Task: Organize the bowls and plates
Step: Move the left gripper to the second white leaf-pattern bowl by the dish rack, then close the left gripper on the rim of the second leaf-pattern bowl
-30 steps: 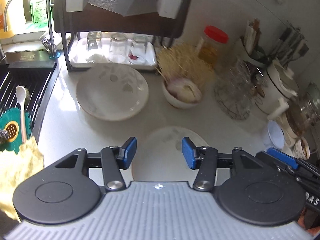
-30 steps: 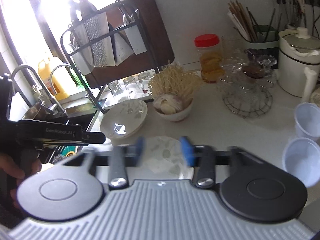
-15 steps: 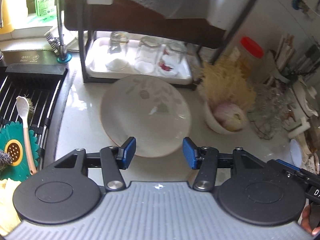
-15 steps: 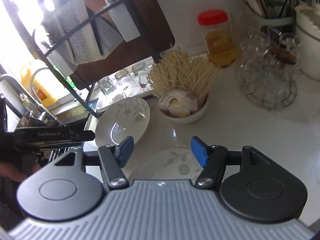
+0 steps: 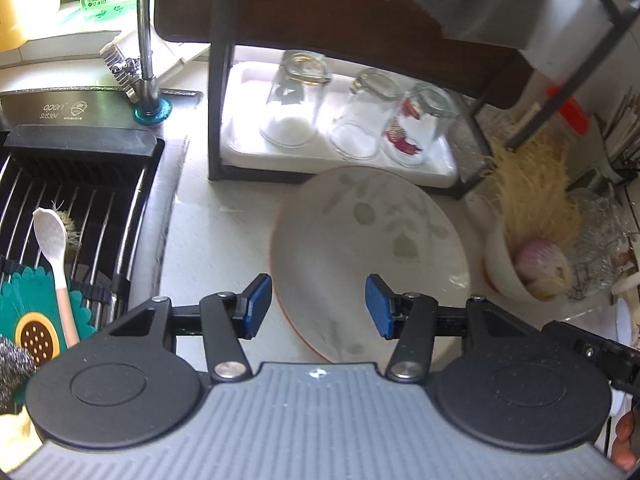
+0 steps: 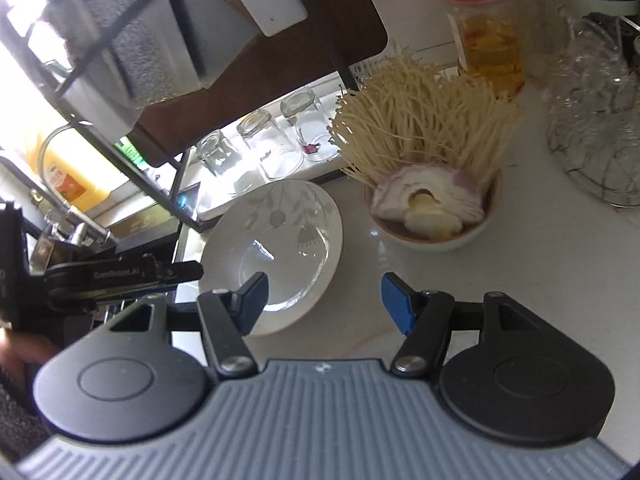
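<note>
the leaf-patterned plate lies on the white counter just in front of the dish rack. bare counter lies on its sink side; the mushroom bowl sits close on its other side. the left gripper is spread open over the plate's near rim, gripping nothing. the right gripper is open and empty too. half a second ago the plate's rim lay further ahead of the left gripper, and a second plate showed under the right gripper.

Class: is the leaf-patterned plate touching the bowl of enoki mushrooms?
Apart. The right wrist view shows bare countertop between the plate and the bowl.
</note>
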`<state>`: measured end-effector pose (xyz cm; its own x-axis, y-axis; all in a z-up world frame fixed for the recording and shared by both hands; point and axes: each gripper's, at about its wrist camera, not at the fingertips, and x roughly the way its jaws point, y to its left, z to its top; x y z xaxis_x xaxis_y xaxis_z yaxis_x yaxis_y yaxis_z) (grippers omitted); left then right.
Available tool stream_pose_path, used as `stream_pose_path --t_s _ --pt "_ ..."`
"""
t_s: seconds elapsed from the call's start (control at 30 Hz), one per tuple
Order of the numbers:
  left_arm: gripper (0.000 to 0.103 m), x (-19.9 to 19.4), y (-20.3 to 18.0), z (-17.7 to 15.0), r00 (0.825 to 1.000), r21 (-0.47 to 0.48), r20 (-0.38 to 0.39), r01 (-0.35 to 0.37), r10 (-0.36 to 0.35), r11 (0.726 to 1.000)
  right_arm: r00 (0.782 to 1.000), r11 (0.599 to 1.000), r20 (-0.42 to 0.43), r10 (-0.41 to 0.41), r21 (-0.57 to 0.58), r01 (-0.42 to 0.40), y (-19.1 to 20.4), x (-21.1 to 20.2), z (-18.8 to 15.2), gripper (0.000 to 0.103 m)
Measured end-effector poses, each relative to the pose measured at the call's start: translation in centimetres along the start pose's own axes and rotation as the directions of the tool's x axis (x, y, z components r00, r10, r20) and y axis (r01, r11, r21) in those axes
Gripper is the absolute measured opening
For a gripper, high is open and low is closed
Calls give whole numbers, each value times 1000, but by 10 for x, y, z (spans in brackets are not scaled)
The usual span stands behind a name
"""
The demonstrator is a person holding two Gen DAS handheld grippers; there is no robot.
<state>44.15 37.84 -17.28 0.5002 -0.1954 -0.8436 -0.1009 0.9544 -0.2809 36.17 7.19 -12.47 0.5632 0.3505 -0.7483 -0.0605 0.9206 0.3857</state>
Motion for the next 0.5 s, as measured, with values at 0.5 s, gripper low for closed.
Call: stream_pose_path --t_s 0.5 --pt "55 52 24 31 995 18 -80 56 -55 998 996 998 -87 -11 58 16 3 64 11 51"
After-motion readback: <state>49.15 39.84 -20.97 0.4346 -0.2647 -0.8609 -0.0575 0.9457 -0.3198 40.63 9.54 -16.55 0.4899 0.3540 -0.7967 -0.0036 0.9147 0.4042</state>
